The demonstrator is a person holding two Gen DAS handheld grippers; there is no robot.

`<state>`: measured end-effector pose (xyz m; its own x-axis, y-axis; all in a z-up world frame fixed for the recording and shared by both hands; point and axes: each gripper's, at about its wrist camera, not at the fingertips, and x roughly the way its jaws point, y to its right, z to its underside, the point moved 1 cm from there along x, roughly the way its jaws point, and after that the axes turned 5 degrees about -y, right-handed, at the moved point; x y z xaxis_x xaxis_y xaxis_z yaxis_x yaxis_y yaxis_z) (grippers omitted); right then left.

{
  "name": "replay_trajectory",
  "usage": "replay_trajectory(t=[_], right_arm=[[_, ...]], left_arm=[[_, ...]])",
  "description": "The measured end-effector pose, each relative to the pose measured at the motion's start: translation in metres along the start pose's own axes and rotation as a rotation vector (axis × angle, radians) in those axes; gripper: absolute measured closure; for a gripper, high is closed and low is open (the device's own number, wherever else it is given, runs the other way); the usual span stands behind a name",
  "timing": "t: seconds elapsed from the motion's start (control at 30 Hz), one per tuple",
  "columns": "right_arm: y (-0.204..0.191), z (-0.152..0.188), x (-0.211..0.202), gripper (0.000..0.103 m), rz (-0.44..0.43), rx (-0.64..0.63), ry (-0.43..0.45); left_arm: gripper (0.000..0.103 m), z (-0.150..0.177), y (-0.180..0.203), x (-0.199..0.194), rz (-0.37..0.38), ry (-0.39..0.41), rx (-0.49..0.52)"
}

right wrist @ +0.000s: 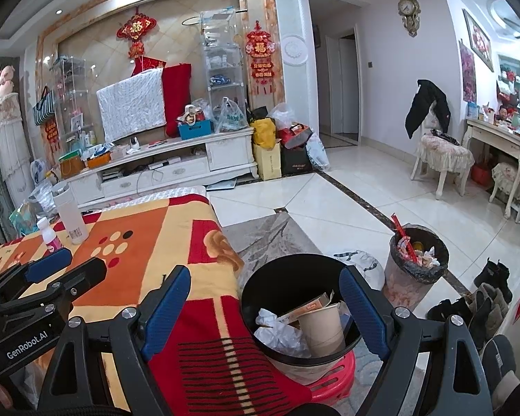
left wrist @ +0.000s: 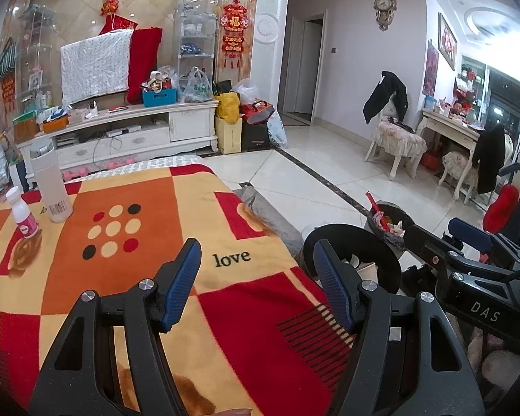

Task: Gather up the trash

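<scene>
A black trash bin (right wrist: pixel 253 287) stands on a red stool (right wrist: pixel 332 378) beside the blanket-covered table (right wrist: pixel 176 242). It holds a paper cup (right wrist: pixel 320 326), crumpled tissue (right wrist: pixel 277 332) and a flattened carton (right wrist: pixel 305 308). My right gripper (right wrist: pixel 265 308) hovers open over the bin's near side, with nothing between its fingers. My left gripper (left wrist: pixel 260 277) is open and empty above the table's right edge, beside the bin (left wrist: pixel 350 246). At the table's far left stand a small white bottle with a pink label (left wrist: pixel 24 215) and a tall frosted bottle (left wrist: pixel 50 187).
A second bin with a black liner (right wrist: pixel 417 260), full of wrappers, stands on the tiled floor to the right. Shoes (right wrist: pixel 475 298) lie beyond it. A white TV cabinet (right wrist: pixel 163 163) lines the far wall, and chairs (right wrist: pixel 440 159) and a desk stand at right.
</scene>
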<state>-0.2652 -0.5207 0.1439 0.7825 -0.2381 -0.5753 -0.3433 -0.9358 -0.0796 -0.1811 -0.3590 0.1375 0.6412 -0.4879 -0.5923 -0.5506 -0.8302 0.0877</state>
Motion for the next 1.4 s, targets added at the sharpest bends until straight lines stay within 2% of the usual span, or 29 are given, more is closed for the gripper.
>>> replay_trajectory(t=[1.4], right_arm=[[0.002, 0.008, 0.013, 0.016, -0.001, 0.009, -0.033]], left_arm=[[0.036, 0.006, 0.000, 0.005, 0.007, -0.022, -0.026]])
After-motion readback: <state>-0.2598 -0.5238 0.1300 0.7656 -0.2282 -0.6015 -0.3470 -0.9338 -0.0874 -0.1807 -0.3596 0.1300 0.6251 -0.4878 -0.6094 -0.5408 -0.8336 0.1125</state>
